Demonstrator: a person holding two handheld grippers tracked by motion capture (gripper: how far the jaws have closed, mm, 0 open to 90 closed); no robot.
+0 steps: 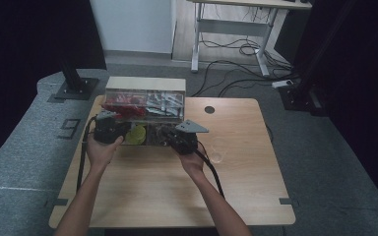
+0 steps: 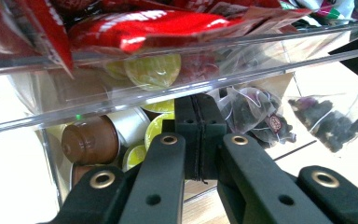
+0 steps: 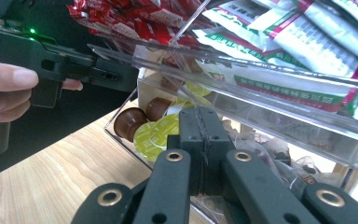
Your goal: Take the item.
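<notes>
Currently both grippers sit at the front of the clear acrylic drawer organizer [image 1: 145, 110] on the wooden table [image 1: 177, 187], near its far left edge. Left gripper [image 2: 196, 122]: fingers clenched together, nothing between them, tips right at the lower drawer [image 2: 46, 140] holding coffee capsules [image 2: 91, 140], brown and yellow-lidded, with pyramid tea bags [image 2: 256, 114] just to the side. Red sachets [image 2: 144, 25] fill the upper drawer above it. Right gripper [image 3: 200, 128]: fingers also clenched empty, pointing at the same lower drawer, yellow-lidded capsules [image 3: 156, 133] just beyond the tips. White-and-green sachets [image 3: 303, 42] lie in the upper drawer compartment over it, red ones alongside. From above, left hand [image 1: 101, 147] and right hand [image 1: 193, 160] each hold their gripper against the organizer's front, left at the capsule side, right nearer the middle.
</notes>
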